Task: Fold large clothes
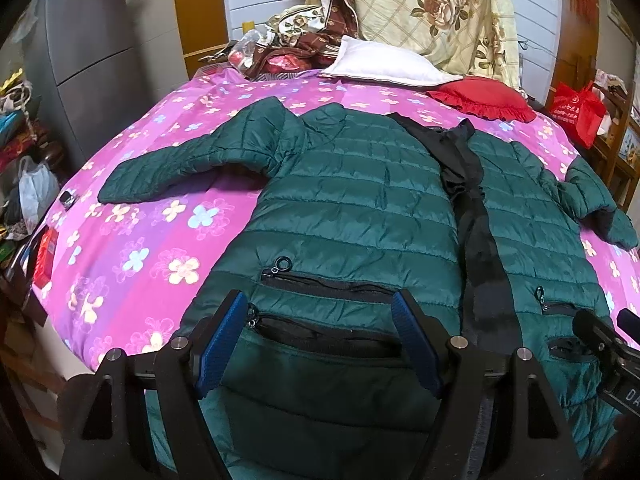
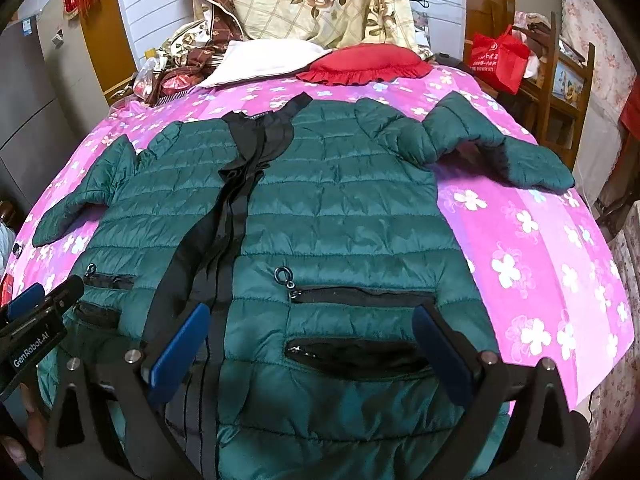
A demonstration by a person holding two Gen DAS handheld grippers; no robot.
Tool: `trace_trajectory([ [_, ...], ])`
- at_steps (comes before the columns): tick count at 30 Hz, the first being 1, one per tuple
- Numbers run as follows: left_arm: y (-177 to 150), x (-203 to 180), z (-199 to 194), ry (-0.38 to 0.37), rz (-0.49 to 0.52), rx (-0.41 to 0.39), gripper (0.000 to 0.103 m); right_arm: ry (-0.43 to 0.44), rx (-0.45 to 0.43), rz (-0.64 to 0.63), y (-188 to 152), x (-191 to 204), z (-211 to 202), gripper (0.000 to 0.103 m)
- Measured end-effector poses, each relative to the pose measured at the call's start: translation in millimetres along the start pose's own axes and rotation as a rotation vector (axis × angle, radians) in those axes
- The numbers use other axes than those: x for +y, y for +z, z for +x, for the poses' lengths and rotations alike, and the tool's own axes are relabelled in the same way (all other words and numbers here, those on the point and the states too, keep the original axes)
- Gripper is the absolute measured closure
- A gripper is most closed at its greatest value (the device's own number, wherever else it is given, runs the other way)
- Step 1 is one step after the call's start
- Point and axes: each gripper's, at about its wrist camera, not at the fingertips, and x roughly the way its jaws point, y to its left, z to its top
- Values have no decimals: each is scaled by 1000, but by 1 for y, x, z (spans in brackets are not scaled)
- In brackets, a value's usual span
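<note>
A dark green quilted jacket (image 1: pixel 352 200) lies spread front up on a pink flowered bedspread (image 1: pixel 152 240), sleeves out to both sides, black zipper strip down the middle. It also shows in the right wrist view (image 2: pixel 340 208). My left gripper (image 1: pixel 320 336) is open, its blue-padded fingers (image 1: pixel 220 344) over the jacket's left lower pockets near the hem. My right gripper (image 2: pixel 312 352) is open over the right lower pockets. Each gripper shows at the edge of the other's view: the right one (image 1: pixel 604 344), the left one (image 2: pixel 36 308).
A white pillow (image 1: pixel 384 64), a red frilled cushion (image 1: pixel 484 98) and a floral quilt (image 1: pixel 432 12) lie at the head of the bed. A grey cabinet (image 1: pixel 96 40) stands left, a red bag (image 2: pixel 500 56) and wooden shelf right. The bedspread (image 2: pixel 540 260) ends close below the hem.
</note>
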Motion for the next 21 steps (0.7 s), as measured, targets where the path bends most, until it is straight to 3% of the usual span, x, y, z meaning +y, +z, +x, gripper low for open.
trace_trajectory([
  [21,-6,-3,6,-10,3,13,55,35,-57,25,-2,-3,5,0],
])
